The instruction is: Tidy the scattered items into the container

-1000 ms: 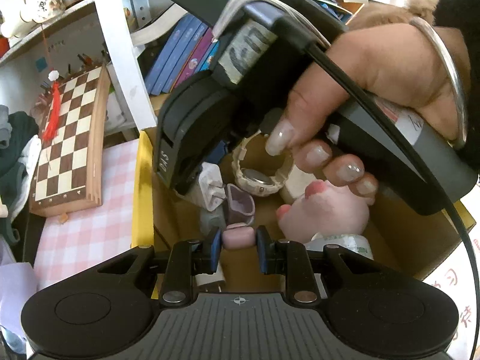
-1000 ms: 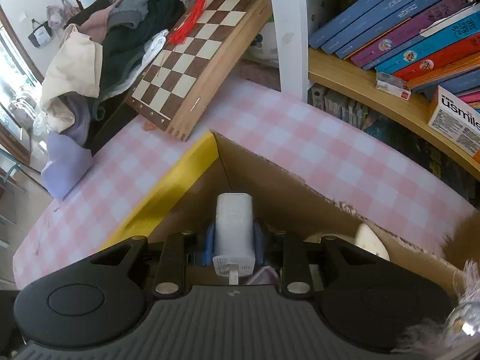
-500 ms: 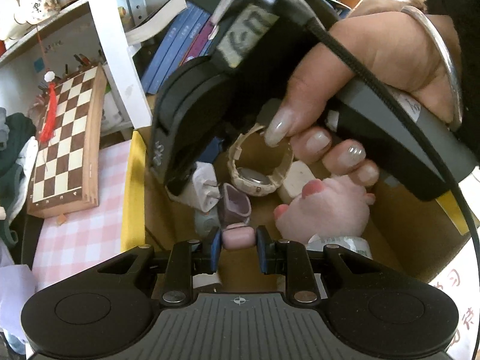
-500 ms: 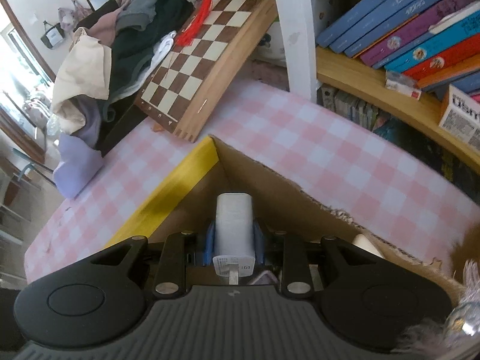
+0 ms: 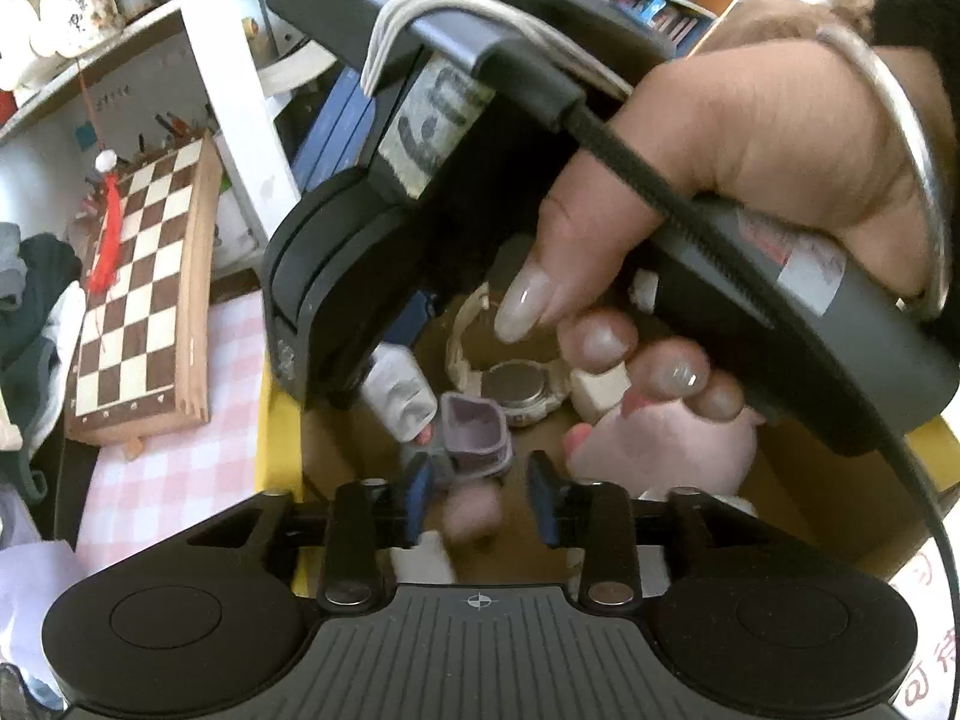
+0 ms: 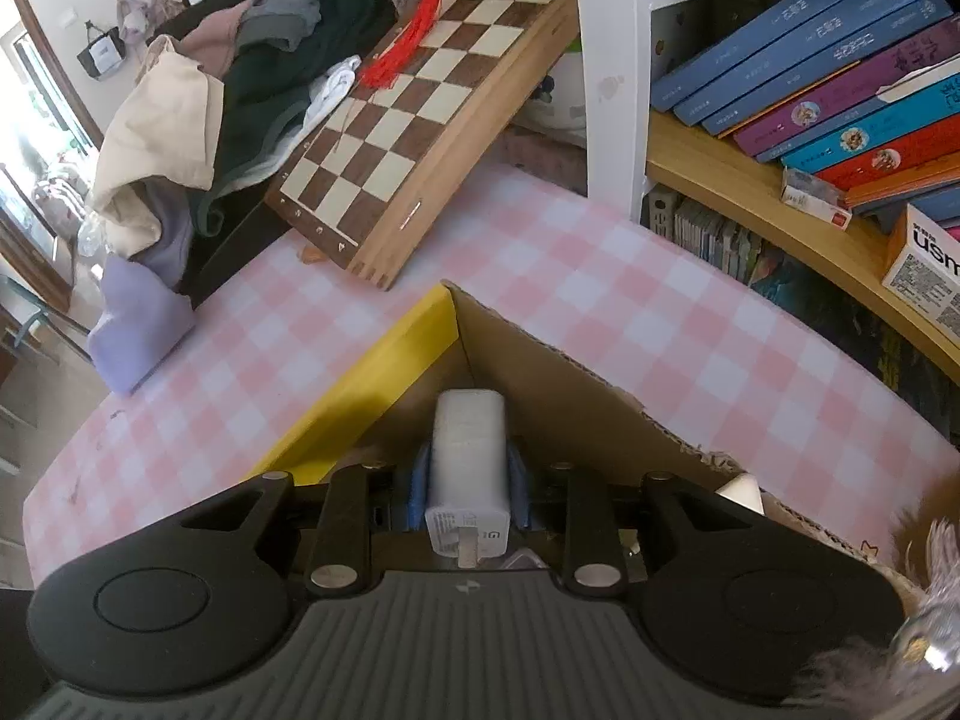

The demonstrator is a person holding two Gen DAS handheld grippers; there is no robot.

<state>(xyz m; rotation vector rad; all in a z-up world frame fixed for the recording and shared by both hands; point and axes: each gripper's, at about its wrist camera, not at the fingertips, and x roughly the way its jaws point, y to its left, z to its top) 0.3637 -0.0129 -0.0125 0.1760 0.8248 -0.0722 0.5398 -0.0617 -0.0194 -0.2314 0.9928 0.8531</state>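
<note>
The cardboard box (image 5: 834,516) with a yellow rim (image 6: 360,387) holds a beige watch (image 5: 510,381), a purple cup (image 5: 474,432), a pink plush (image 5: 654,444) and a small white block (image 5: 600,387). My left gripper (image 5: 478,495) is open above the box; a small pink item (image 5: 474,513), blurred, is between and below its jaws. My right gripper (image 6: 468,489) is shut on a white charger (image 6: 468,462) over the box's corner. The right gripper body and hand (image 5: 720,168) fill the left wrist view, with the charger (image 5: 399,396) under it.
A chessboard (image 6: 432,108) leans against the white shelf post (image 6: 612,72). Books (image 6: 840,78) fill the shelf. Clothes (image 6: 210,108) are piled at the left. The table has a pink checked cloth (image 6: 630,300).
My left gripper has opened and let go of the small pink item, which drops blurred into the box. My right gripper still holds the charger and has shifted slightly over the box corner.
</note>
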